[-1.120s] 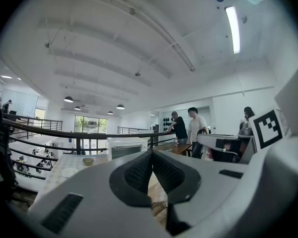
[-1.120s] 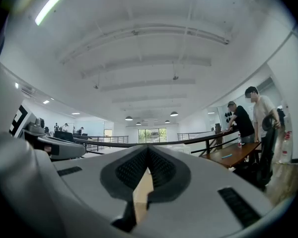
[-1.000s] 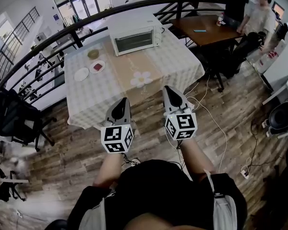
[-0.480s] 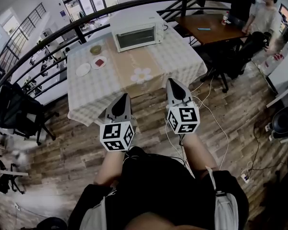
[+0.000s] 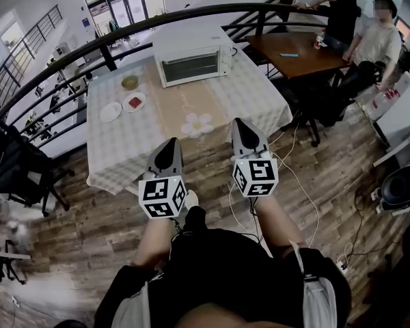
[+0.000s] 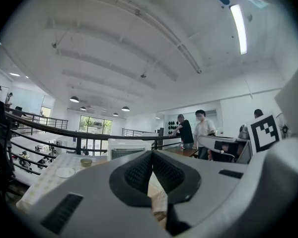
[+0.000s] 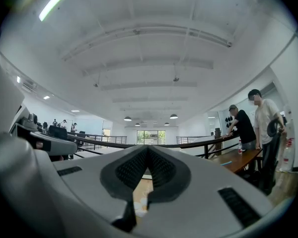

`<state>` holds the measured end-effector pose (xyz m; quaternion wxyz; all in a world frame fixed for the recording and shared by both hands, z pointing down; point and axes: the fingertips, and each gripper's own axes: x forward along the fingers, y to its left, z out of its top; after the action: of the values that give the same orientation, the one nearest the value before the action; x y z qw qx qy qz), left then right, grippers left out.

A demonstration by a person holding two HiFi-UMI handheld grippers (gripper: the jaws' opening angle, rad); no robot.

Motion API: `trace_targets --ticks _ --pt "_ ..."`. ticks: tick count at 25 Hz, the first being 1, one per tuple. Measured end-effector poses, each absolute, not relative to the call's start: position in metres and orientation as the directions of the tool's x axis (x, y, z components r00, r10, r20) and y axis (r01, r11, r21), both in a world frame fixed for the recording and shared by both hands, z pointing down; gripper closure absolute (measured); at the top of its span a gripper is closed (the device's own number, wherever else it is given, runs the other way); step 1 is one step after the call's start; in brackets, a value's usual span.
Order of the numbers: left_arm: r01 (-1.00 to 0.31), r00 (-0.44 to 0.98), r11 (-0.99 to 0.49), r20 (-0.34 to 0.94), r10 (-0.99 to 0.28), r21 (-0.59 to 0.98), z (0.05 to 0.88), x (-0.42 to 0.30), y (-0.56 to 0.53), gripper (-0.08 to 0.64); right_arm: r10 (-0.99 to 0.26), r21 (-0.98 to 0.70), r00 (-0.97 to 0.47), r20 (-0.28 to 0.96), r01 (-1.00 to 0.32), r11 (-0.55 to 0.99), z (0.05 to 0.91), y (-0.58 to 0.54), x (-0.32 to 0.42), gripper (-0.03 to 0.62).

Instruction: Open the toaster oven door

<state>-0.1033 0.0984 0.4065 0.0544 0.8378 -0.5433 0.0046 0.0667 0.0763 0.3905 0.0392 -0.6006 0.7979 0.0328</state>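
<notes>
The white toaster oven (image 5: pixel 191 57) stands at the far edge of a table with a checked cloth (image 5: pixel 253 94), its glass door closed. Both grippers hover over the wooden floor at the table's near edge, well short of the oven. My left gripper (image 5: pixel 171 145) is shut and holds nothing. My right gripper (image 5: pixel 240 125) is likewise shut and empty. In the left gripper view the oven (image 6: pixel 126 148) shows small, just above the closed jaw tips of the left gripper (image 6: pixel 152 155). The right gripper view has the closed jaws of the right gripper (image 7: pixel 148 150) hiding the oven.
Two small plates (image 5: pixel 111 111) (image 5: pixel 134 102) and a bowl (image 5: pixel 130 82) lie on the cloth left of the oven. A dark curved railing (image 5: pixel 116 36) runs behind the table. Two people stand by a brown table (image 5: pixel 297 46) at right. Cables (image 5: pixel 297 176) trail on the floor.
The table and oven have drifted lower and nearer in the head view as the person comes closer. Both grippers stay shut and level in front.
</notes>
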Motion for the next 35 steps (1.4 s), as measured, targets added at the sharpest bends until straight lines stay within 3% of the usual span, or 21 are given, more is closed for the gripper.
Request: trace_targets --ticks 21,35 --pt "-0.892 0.450 -0.436 0.158 -0.879 0.118 0.426 -0.122 -0.179 0.546 -0.975 -0.027 -0.221 0.004 -0.975 0.221 0.417 -0.182 0.053 0.589" --pt "-0.912 0.409 -0.395 0.184 -0.894 0.108 0.424 -0.103 -0.259 0.546 -0.974 -0.071 -0.222 0.041 -0.973 0.219 0.423 -0.277 0.087 0.589"
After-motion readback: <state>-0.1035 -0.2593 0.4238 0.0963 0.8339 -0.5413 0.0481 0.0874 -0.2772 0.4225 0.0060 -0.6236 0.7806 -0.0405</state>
